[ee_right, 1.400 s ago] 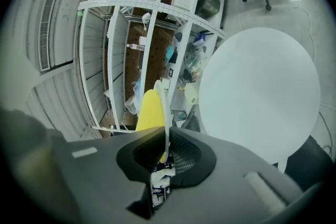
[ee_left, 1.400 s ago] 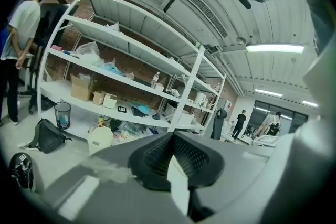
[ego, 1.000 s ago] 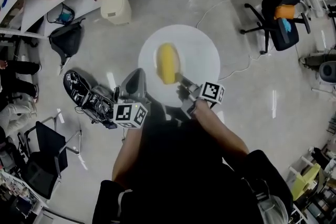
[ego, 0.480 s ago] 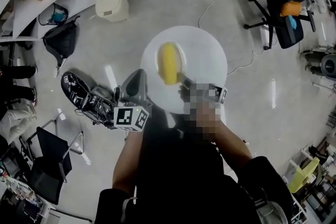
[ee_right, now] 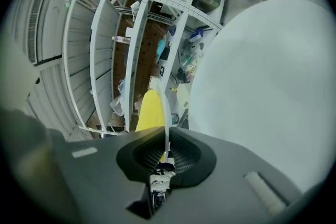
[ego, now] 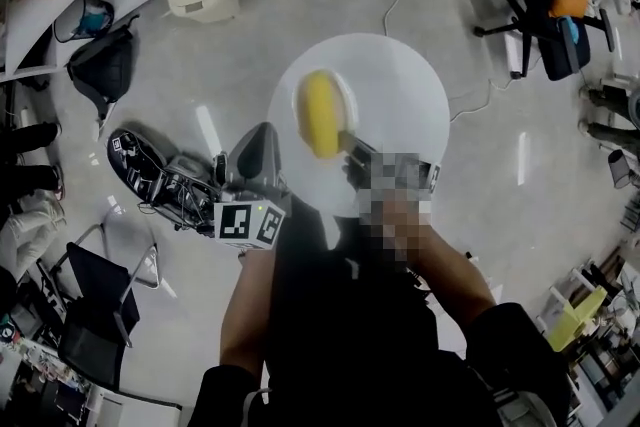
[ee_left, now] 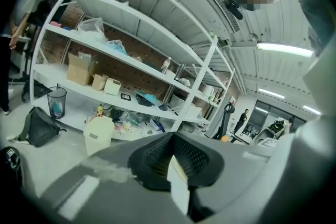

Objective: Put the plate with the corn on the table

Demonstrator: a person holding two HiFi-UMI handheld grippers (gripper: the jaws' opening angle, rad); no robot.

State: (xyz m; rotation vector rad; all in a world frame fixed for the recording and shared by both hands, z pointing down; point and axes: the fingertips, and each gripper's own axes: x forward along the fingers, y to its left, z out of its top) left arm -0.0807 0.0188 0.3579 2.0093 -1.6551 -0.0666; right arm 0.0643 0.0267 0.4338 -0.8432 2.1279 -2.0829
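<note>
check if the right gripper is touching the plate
Touching. The right gripper view shows the right gripper with its jaws closed on the thin rim of the plate, with the corn just beyond.

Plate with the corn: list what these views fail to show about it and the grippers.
Outline of the plate: head view, white against the white table, rim barely readable.
Gap from plate to table: no view settles contact.
The thin white slip in the left gripper: only its edge shows, unidentifiable.
Body of the right gripper: head view, mosaic patch covers it.
</note>
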